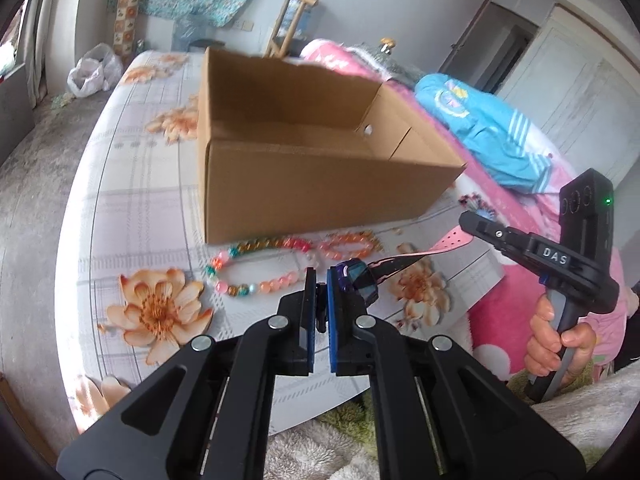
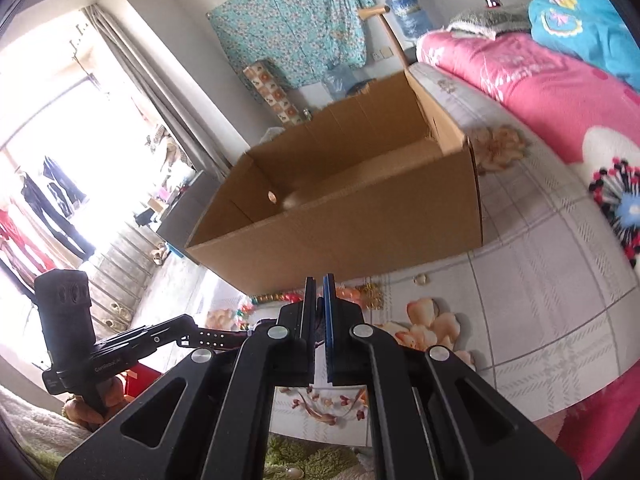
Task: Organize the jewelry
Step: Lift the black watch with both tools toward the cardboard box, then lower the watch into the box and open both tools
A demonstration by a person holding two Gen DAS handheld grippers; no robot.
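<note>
A watch (image 1: 359,280) with a dark purple face and a pink strap (image 1: 450,242) hangs stretched between both grippers above the bed. My left gripper (image 1: 319,282) is shut on the strap right beside the face. My right gripper (image 1: 466,219) is shut on the far end of the holed strap. In the right wrist view the right gripper (image 2: 319,284) pinches something dark, and the strap (image 2: 216,335) runs left to the left gripper (image 2: 192,326). Below lie a multicoloured bead bracelet (image 1: 256,276) and an orange bead bracelet (image 1: 352,245). An open cardboard box (image 1: 304,192) stands just behind them.
The box (image 2: 340,236) looks empty inside. A floral bedsheet (image 1: 132,200) covers the bed, with a pink quilt (image 2: 532,80) and a blue jacket (image 1: 492,136) along its right side. A person's hand (image 1: 554,340) grips the right gripper's handle. The floor lies to the left.
</note>
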